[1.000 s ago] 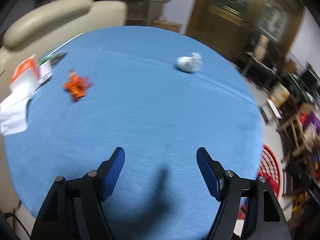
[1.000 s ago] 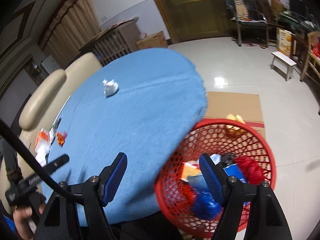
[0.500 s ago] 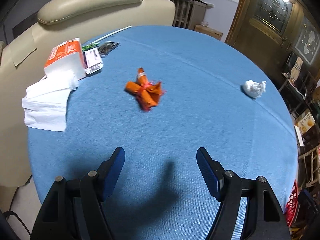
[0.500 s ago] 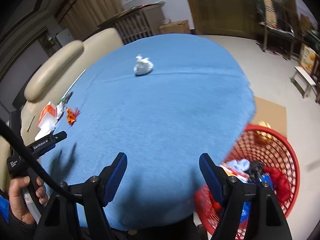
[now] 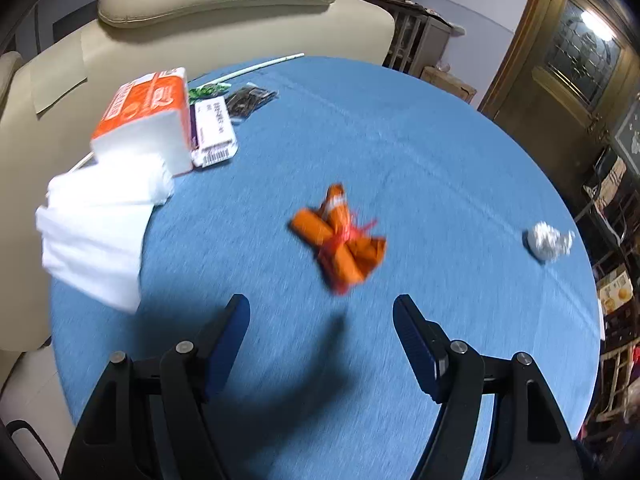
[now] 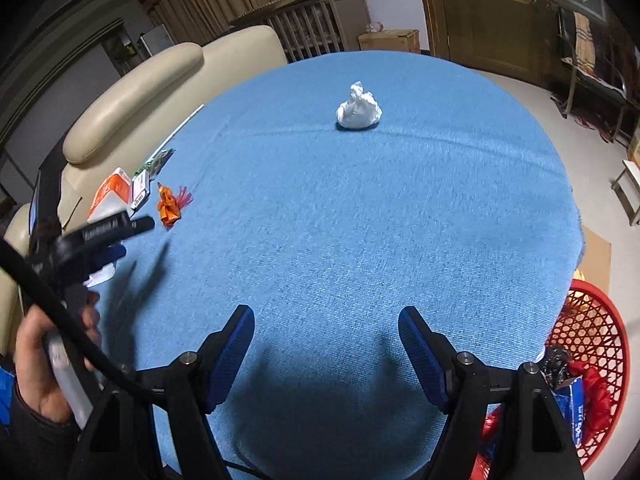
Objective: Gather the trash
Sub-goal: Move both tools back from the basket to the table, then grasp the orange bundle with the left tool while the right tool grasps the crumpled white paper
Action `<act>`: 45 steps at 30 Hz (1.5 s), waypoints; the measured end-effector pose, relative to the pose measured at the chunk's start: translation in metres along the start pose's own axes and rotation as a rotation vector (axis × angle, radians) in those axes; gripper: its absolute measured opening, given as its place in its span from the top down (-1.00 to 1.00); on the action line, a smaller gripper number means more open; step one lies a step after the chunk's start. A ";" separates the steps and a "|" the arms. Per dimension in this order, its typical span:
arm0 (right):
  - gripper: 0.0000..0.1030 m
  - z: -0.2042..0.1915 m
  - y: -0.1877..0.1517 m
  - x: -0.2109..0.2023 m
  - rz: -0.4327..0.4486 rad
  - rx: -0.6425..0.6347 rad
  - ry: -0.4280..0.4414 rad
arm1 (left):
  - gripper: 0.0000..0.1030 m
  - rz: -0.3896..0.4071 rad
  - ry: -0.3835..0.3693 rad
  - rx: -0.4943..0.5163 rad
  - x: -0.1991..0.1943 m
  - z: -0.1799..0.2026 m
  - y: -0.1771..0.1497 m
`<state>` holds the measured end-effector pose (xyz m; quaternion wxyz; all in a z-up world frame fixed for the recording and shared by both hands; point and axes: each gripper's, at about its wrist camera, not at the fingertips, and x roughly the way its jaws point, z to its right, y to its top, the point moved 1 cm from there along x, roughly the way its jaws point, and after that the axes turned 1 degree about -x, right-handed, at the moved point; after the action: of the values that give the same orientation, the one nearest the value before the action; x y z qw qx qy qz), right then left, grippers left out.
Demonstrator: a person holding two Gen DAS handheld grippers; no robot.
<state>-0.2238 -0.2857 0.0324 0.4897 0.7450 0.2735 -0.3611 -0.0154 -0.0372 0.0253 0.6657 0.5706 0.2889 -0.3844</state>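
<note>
Round worktop point(image 6: 360, 220), blue cloth cover: two pieces of trash left on it, so collection is judged partly done. Red mesh basket point(image 6: 592, 328), on the floor at the worktop's right edge: holds earlier pickings, among them red and blue wrappers and something dark; room remains. Tissue pack point(image 5: 148, 120), orange and white, loose tissues spilling beside it, at the left rim; probably not trash. Left gripper point(image 5: 322, 320): jaws apart, empty, just short of the orange wrapper point(image 5: 340, 240). Right gripper point(image 6: 326, 332): jaws apart, empty, well short of the white crumpled wad point(image 6: 359, 111), which sits far across the cloth. Both pieces await pickup.
</note>
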 end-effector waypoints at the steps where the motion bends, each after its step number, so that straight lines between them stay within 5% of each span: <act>1: -0.51 0.001 0.001 0.001 -0.001 0.004 -0.002 | -0.45 0.001 0.003 0.000 0.003 0.001 0.003; 11: -0.51 0.012 0.021 0.025 -0.024 0.020 0.002 | -0.45 -0.041 0.039 0.002 0.053 0.014 0.028; 13: -0.51 0.013 0.031 0.030 -0.019 0.017 0.001 | 0.07 -0.016 0.049 0.023 0.055 0.013 0.027; 16: -0.51 0.016 0.057 0.037 0.020 0.011 -0.009 | 0.39 -0.009 0.059 0.076 0.054 0.013 0.026; 23: -0.51 0.027 0.141 0.084 0.100 0.032 -0.051 | 0.41 -0.010 0.059 0.146 0.048 0.016 0.016; 30: -0.51 0.026 0.197 0.143 0.086 0.030 -0.133 | 0.41 -0.018 0.075 0.180 0.048 0.018 0.015; 34: -0.48 0.020 0.205 0.169 0.022 -0.001 -0.134 | 0.41 -0.023 0.087 0.185 0.048 0.020 0.016; 36: 0.20 0.018 0.207 0.170 0.029 -0.032 -0.152 | 0.41 -0.027 0.082 0.189 0.047 0.021 0.015; 45: 0.20 0.005 0.170 0.119 0.065 -0.069 -0.119 | 0.42 -0.003 0.051 0.216 0.025 0.033 -0.001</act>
<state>-0.0257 -0.3466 0.0259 0.5422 0.7133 0.2318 -0.3788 -0.0044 -0.0741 0.0098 0.5922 0.6482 0.2636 -0.3997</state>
